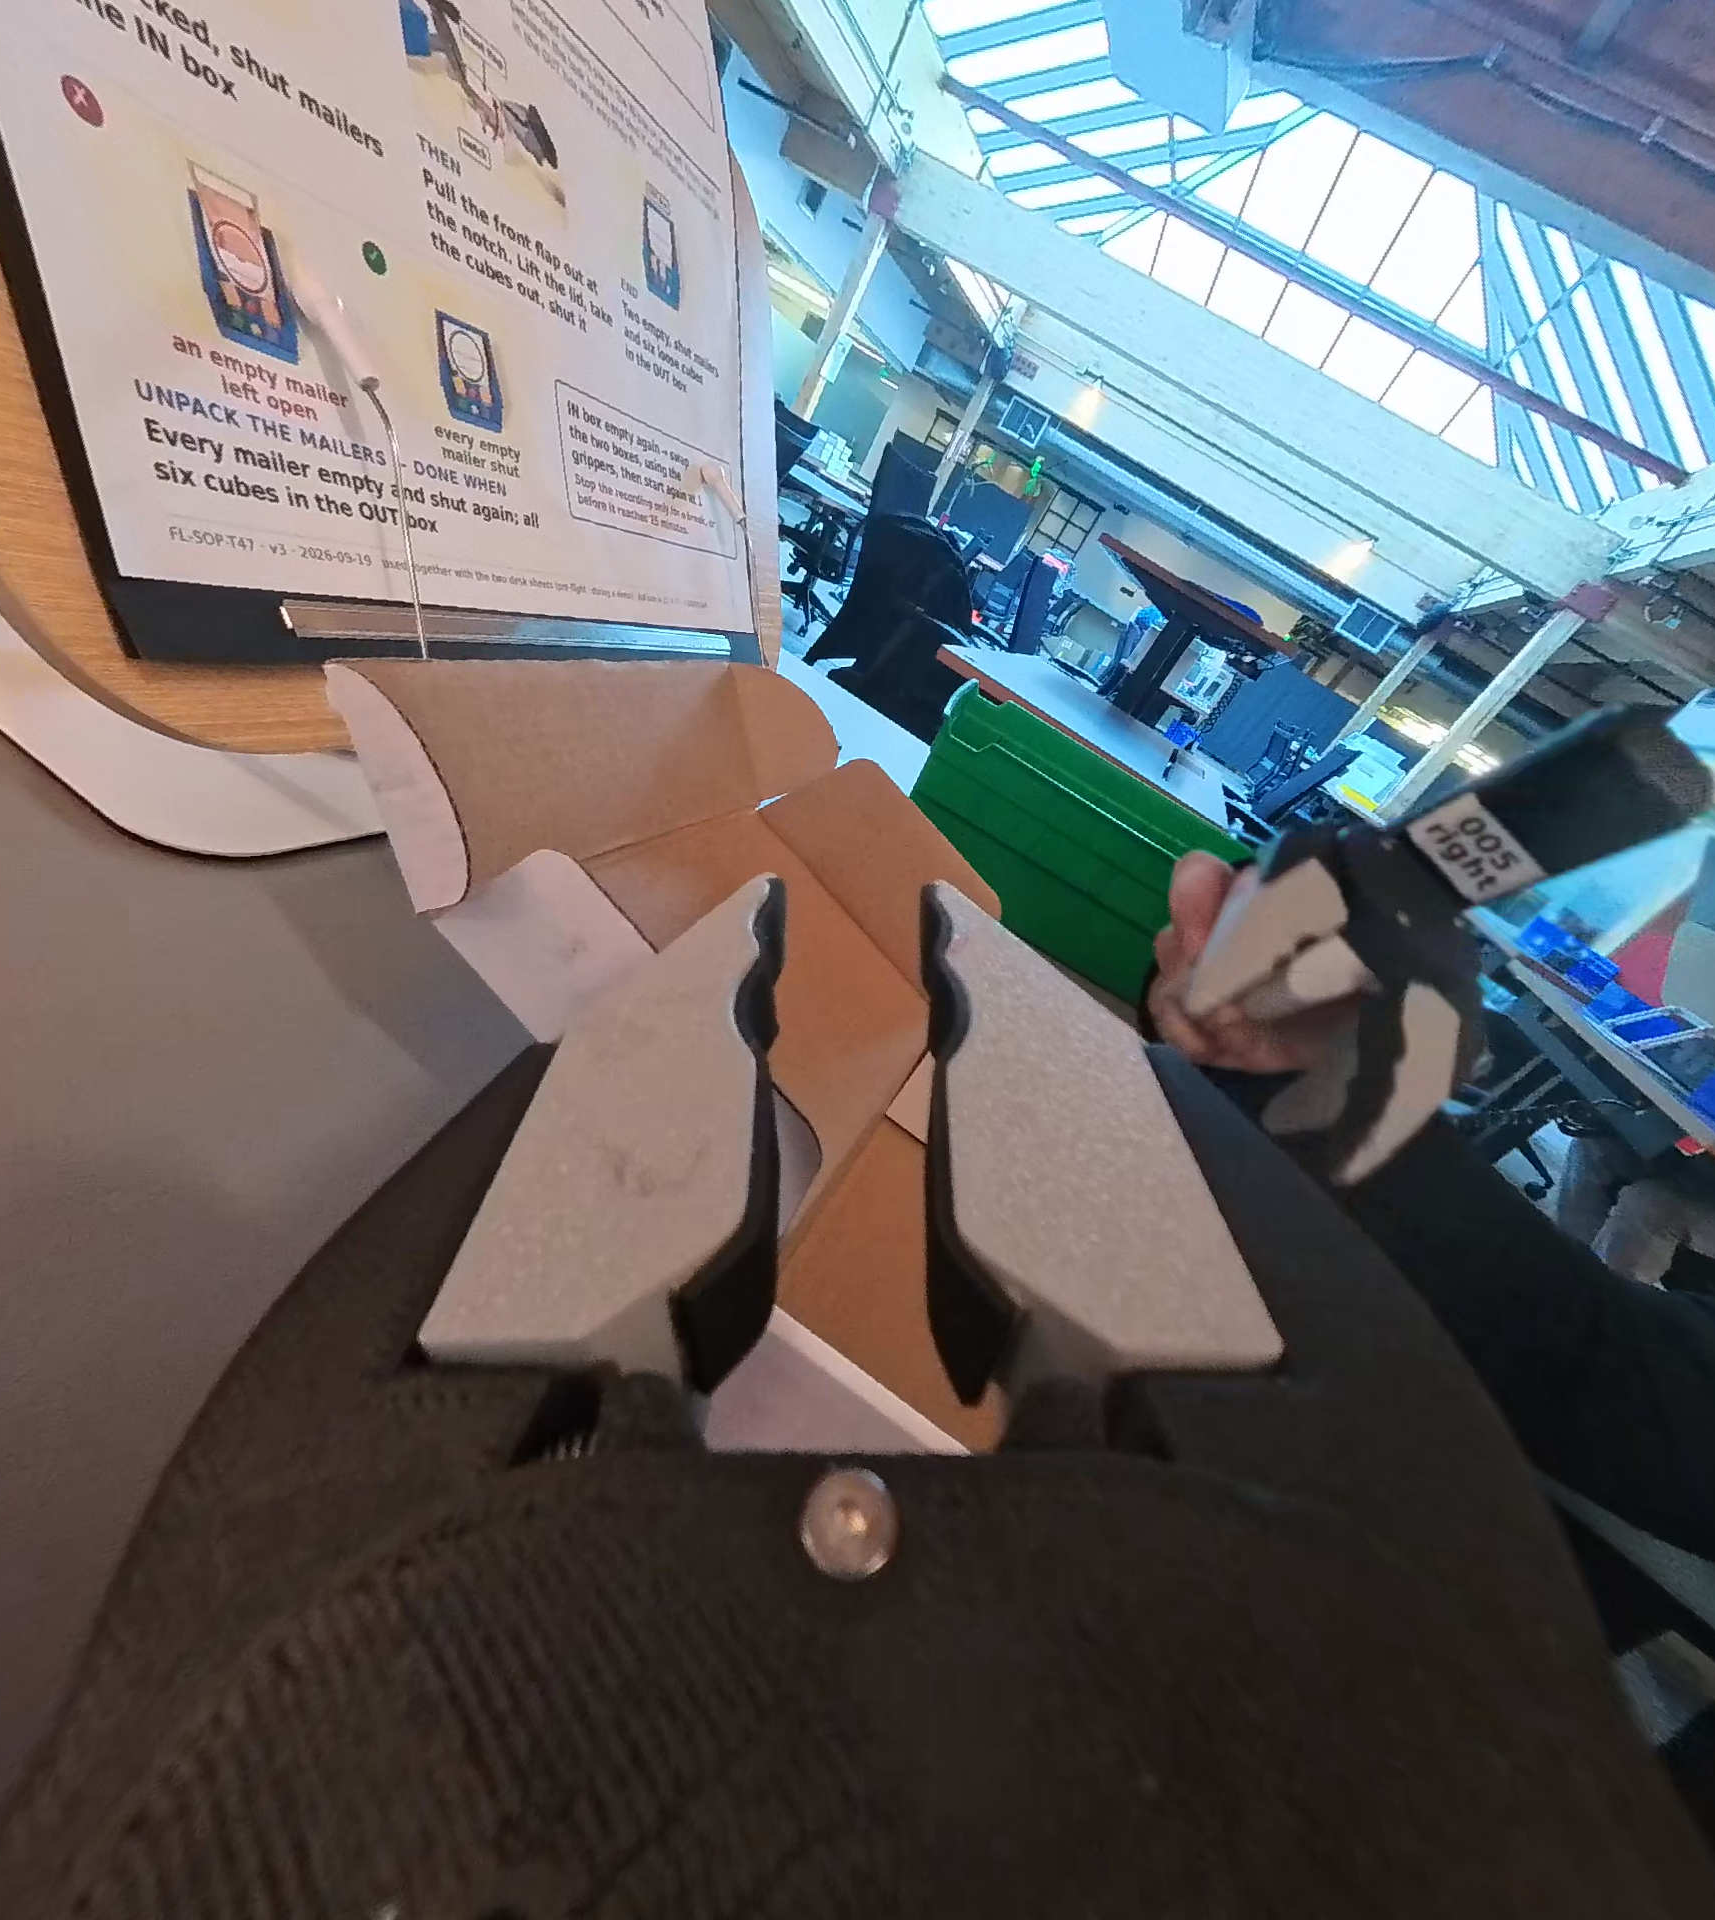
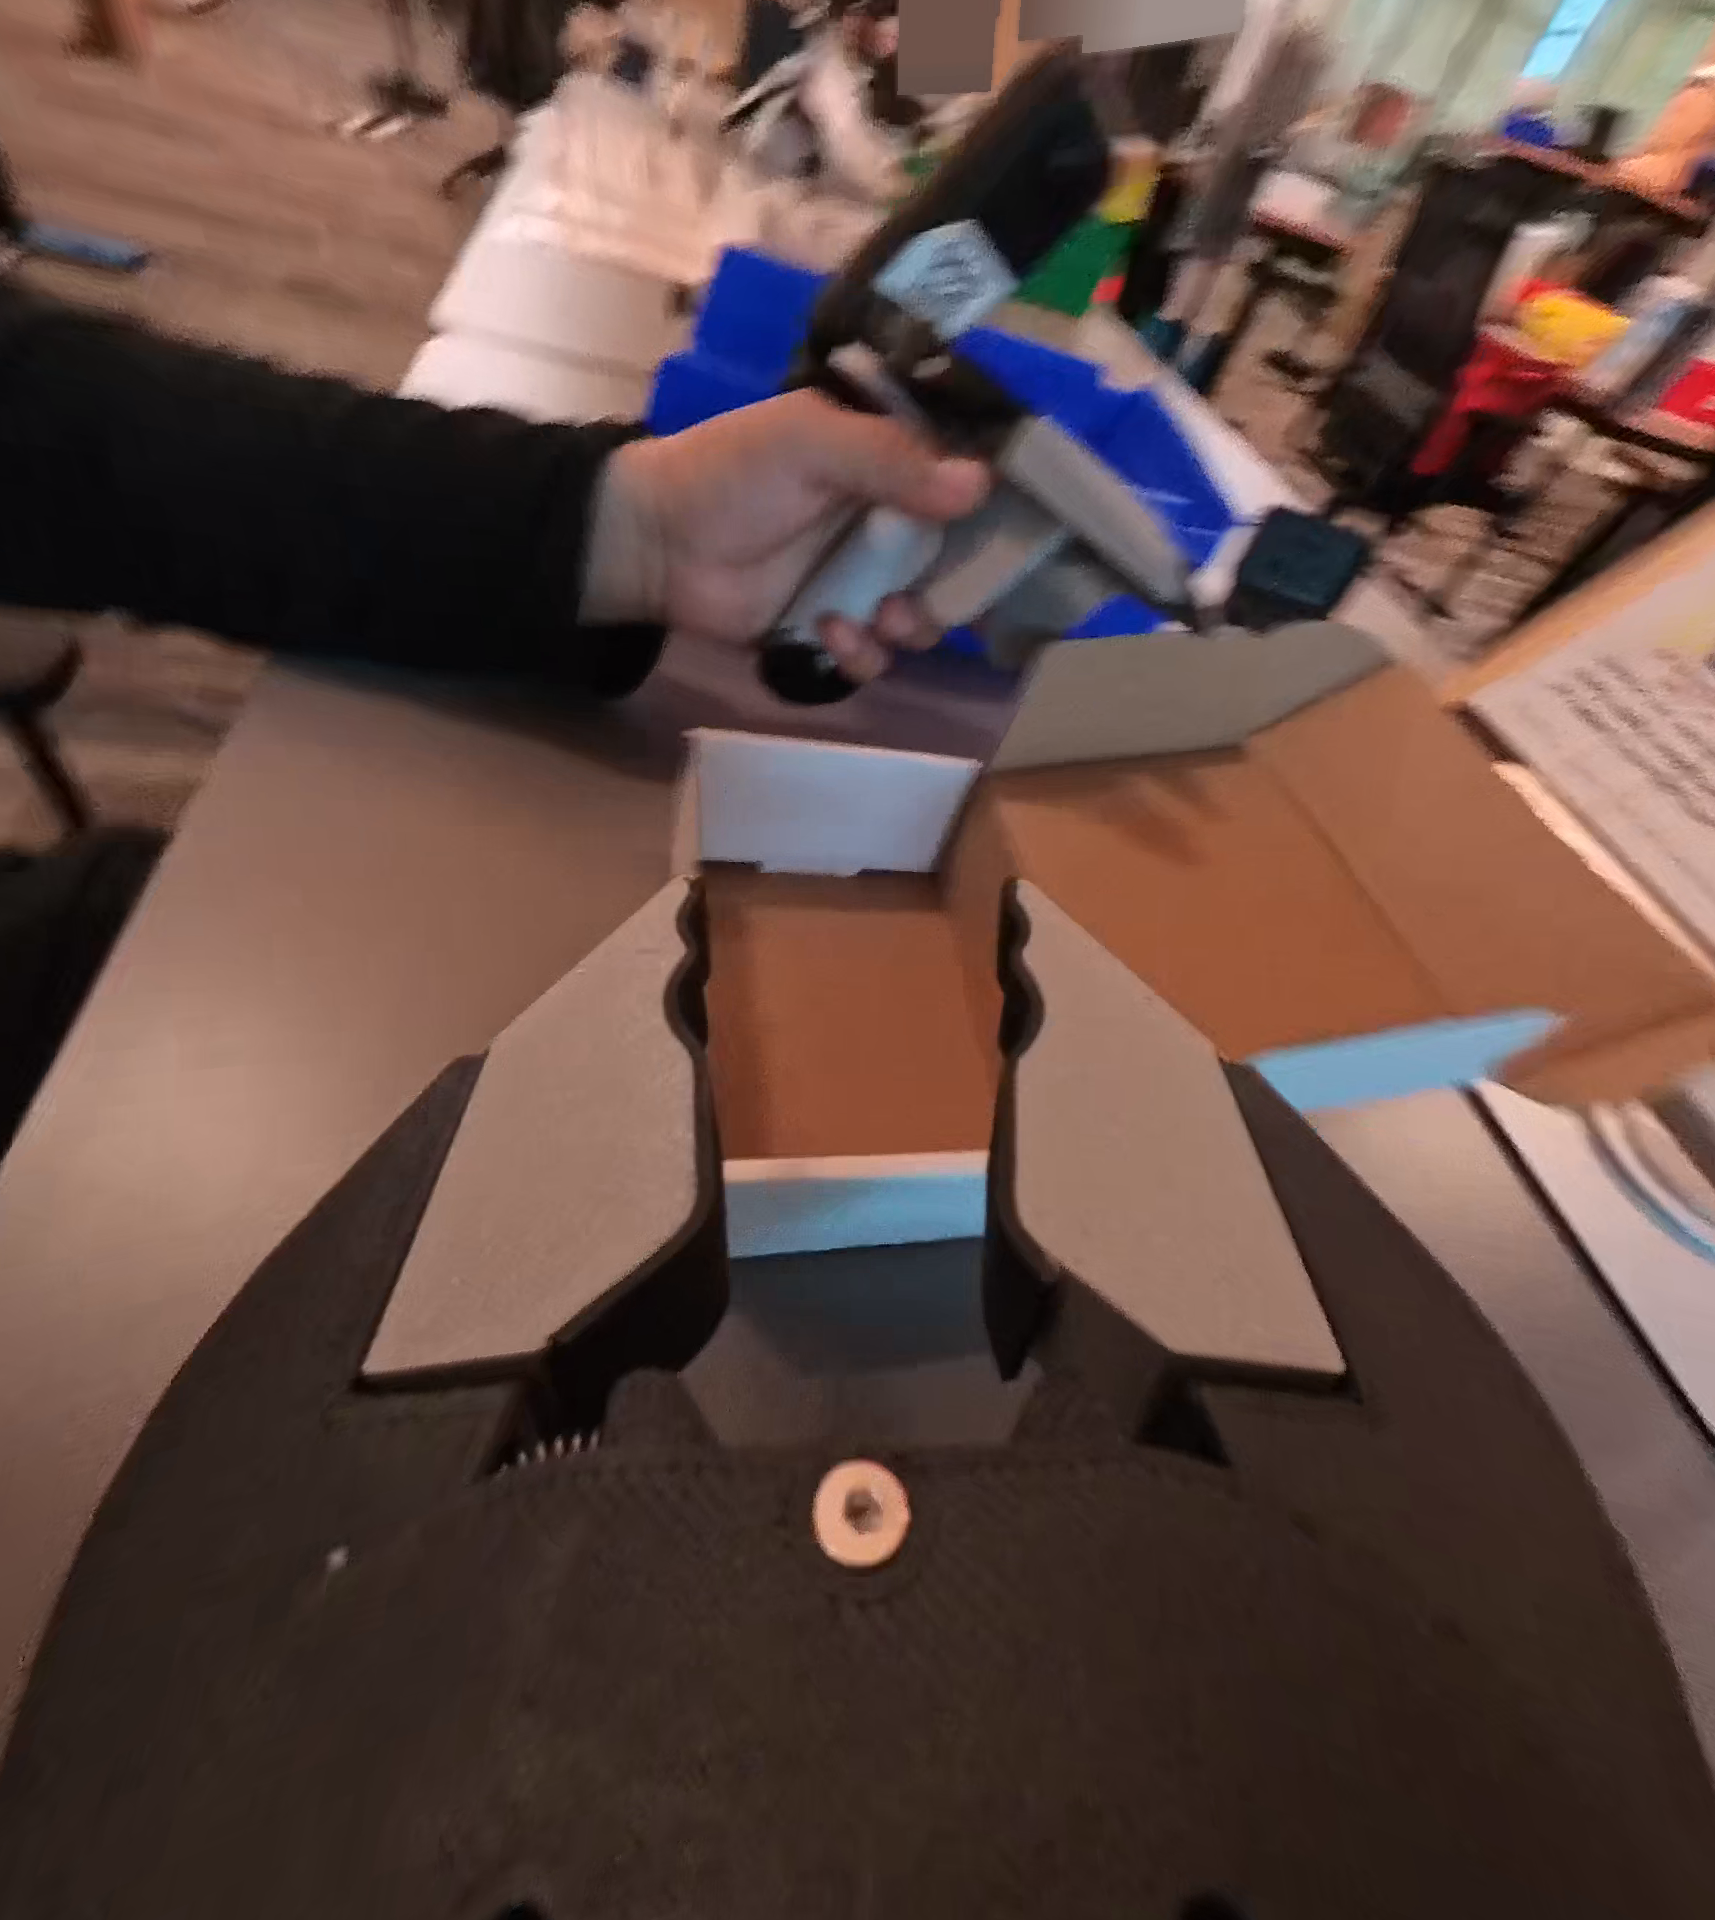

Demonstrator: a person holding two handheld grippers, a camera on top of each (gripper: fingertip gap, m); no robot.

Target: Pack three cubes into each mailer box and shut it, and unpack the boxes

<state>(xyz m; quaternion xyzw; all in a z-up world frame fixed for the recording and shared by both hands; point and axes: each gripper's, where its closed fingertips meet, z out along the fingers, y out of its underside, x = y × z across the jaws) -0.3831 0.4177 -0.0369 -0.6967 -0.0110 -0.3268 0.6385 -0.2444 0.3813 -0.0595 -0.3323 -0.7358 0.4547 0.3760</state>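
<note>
A mailer box [image 2: 842,1018] stands open on the grey table, white outside and brown inside. No cube shows in it. Its lid [image 2: 1300,883] is swung back to the right. My right gripper [image 2: 853,904] is open and empty, just above the box's near wall. In the left wrist view my left gripper [image 1: 853,914] is open and empty over the same box [image 1: 848,1039], with the lid [image 1: 604,748] raised behind it. The left gripper also shows in the right wrist view [image 2: 1144,561], held by a hand beyond the box. The right gripper's body [image 1: 1404,935] shows at the right.
A green bin [image 1: 1040,831] stands behind the box and a blue bin [image 2: 728,343] lies beyond the left gripper. An instruction sheet on a wooden board [image 1: 365,312] stands close behind the lid. Grey table [image 2: 365,935] lies left of the box.
</note>
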